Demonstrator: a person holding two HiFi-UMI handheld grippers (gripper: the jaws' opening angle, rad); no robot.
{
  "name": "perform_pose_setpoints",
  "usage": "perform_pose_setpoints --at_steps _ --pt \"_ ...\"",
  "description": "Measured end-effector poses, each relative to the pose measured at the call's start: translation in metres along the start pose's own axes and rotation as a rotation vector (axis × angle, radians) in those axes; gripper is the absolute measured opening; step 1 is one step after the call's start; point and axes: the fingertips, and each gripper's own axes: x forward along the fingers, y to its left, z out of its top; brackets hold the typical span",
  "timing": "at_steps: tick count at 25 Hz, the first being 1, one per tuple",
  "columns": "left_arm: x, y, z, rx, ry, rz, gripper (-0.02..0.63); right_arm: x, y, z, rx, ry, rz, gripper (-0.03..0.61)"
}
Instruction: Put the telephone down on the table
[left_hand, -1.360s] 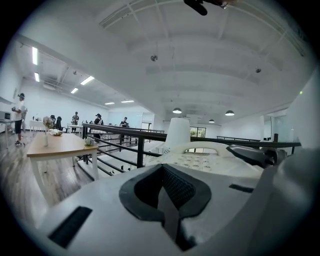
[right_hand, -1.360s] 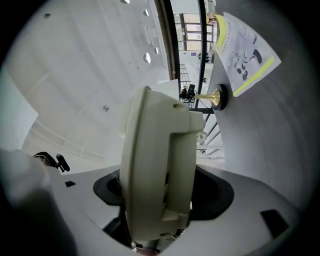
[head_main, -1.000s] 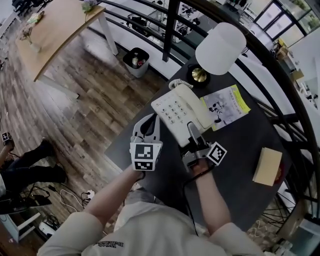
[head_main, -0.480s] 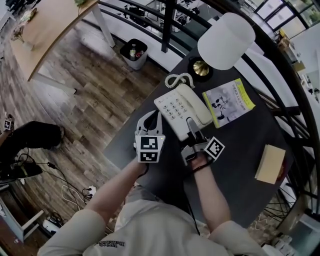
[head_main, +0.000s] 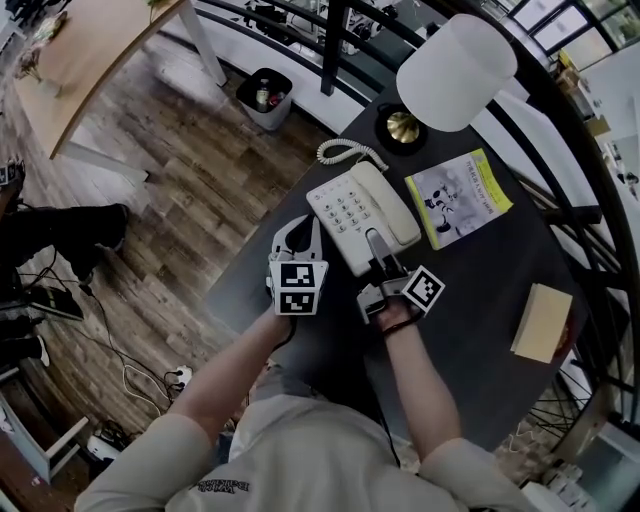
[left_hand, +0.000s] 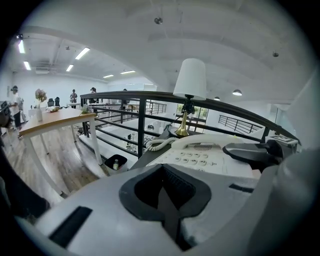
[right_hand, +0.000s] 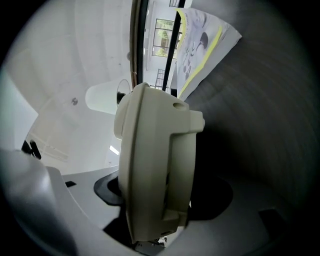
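Note:
A cream desk telephone (head_main: 360, 212) with keypad, handset and coiled cord (head_main: 345, 152) is on or just above the dark round table (head_main: 480, 290); I cannot tell which. My right gripper (head_main: 377, 247) is shut on the telephone's near edge. In the right gripper view the telephone (right_hand: 155, 165) stands edge-on between the jaws. My left gripper (head_main: 299, 238) hovers just left of the telephone, shut and empty. Its view shows the closed jaws, with the telephone (left_hand: 210, 152) ahead to the right.
A white-shaded lamp (head_main: 455, 72) with a brass base (head_main: 401, 127) stands at the table's far side. A yellow-edged booklet (head_main: 459, 197) lies right of the telephone, a tan block (head_main: 540, 322) further right. A black railing (left_hand: 150, 100) runs behind; a bin (head_main: 263, 97) sits on the floor below.
The head view has shifted slightly. Both grippers and the telephone keep nearly the same places relative to the booklet and lamp. The right gripper stays shut on the telephone.

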Motion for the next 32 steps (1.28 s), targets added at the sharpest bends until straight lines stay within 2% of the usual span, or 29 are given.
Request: perform_pose_setpoints --at_steps 5,9,12,20,29,32 --pt "-0.002 -0.004 -0.003 -0.001 0.01 -0.006 0.005 0.003 -0.007 -0.006 0.015 0.049 -0.077 0.315" --pt "-0.005 -0.005 -0.005 0.001 0.01 -0.01 0.005 0.003 -0.018 -0.004 0.114 0.022 -0.193 0.298" --pt "-0.009 -0.005 -0.006 0.001 0.016 -0.011 0.004 0.004 -0.017 -0.004 0.142 0.041 -0.261 0.302" --pt "-0.013 -0.003 -0.008 0.003 0.023 -0.009 0.005 -0.013 -0.014 -0.01 0.176 0.08 -0.517 0.35" --pt "-0.024 -0.019 0.001 0.019 0.008 -0.034 0.005 -0.036 0.004 -0.01 0.133 0.077 -0.576 0.351" --pt "-0.033 -0.023 0.013 0.015 -0.014 -0.039 0.005 -0.047 0.017 -0.005 0.078 0.058 -0.565 0.35"
